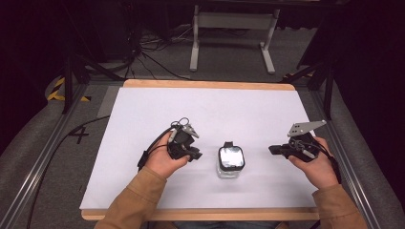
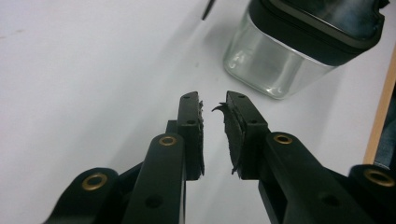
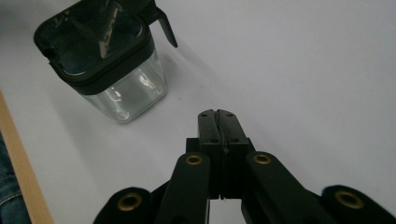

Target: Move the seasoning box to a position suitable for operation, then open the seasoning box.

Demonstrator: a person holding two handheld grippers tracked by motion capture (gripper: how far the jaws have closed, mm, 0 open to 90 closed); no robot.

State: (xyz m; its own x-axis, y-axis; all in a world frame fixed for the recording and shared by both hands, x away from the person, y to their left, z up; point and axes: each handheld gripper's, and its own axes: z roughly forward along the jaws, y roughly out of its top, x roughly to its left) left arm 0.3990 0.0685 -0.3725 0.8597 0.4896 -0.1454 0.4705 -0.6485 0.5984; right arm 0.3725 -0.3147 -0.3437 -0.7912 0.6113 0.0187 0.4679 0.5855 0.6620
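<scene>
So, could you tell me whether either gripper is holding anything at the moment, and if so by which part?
Nothing is held. The left gripper is slightly open and empty, the right gripper is shut on nothing, and the glass jar stands untouched between them.

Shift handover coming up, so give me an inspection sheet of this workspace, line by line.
Surface: white sheet over a wooden board, flat, no spills seen.
Job's things: one clear square jar with a black lid, upright near the front edge, between the two grippers; looks empty.
Clutter: nothing seen.
Grippers: left gripper held just left of the jar, fingers slightly apart, holding nothing; its pad rubber looks frayed. Right gripper held right of the jar, closed on nothing. Neither touches the jar.
Cables: a black cable trails from the left gripper; loose cables lie on the floor beyond the table.
Surroundings: metal frame rails along the sides, a white stand behind, dark background.
</scene>
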